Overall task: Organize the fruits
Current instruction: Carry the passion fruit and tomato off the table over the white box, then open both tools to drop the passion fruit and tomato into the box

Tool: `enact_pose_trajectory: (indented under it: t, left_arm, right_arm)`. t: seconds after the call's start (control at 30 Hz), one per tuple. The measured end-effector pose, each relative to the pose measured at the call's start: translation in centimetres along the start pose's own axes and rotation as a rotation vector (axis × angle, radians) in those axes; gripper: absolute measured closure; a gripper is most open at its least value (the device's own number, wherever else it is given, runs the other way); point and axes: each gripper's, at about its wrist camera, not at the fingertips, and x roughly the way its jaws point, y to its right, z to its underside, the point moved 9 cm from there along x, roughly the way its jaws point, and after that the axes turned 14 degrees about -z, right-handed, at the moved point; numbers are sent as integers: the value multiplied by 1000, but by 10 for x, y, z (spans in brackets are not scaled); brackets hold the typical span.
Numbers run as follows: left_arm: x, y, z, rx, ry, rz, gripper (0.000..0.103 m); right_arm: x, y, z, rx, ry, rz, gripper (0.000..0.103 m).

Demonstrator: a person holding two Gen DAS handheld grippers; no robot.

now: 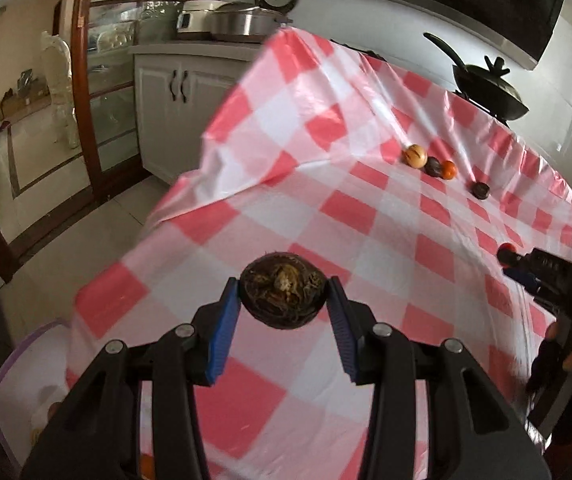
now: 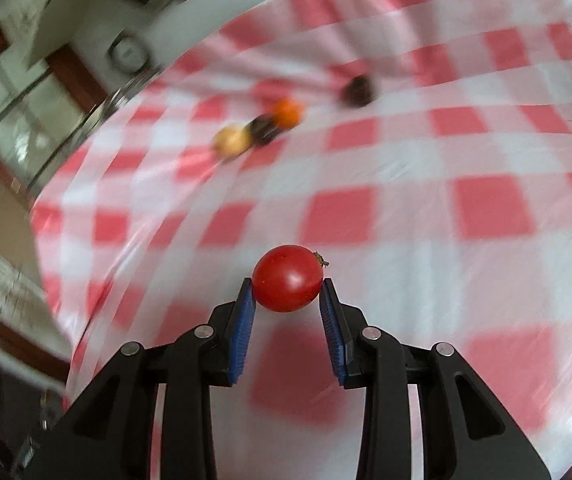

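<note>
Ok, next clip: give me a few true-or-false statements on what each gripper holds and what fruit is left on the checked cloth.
1. The right gripper is shut on a red tomato. True.
2. The left gripper is empty. False: its jaws clamp a dark brown round fruit.
3. Four fruits lie loose on the red-and-white checked cloth. True.
4. The orange fruit lies alone. False: it sits against a dark fruit, next to a tan fruit.
5. A dark wok stands beyond the cloth. True.
</note>
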Motion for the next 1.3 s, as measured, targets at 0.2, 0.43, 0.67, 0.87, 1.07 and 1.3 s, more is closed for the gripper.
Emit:
enact_pose_trajectory:
  t: [0.2,0.43,0.67,0.87,1.07,1.3]
  left_arm:
    - [-3,-33,10,-15,-3,-24,59]
    - [-4,-90,32,-62,-31,-78,59]
    - [-1,-144,59,-114,-70,-138,59]
    - [5,-191,99,-175,-130,-188,59]
    - [21,-226,151,-213,-232,-228,59]
    - [40,-243,190,-217,-314,-264,59]
  right_arm:
    - [13,-81,50,-150,-90,-72,70]
    - [20,-176,127,-397,-213,-174,70]
    - [25,-245,212,-617,-345,-267,69]
    - [27,-284,286,-833,-460,-329,69]
    - [41,-292,342,-975,-574,-331,69]
    - [69,-277,398,-1085,-712,-279,69]
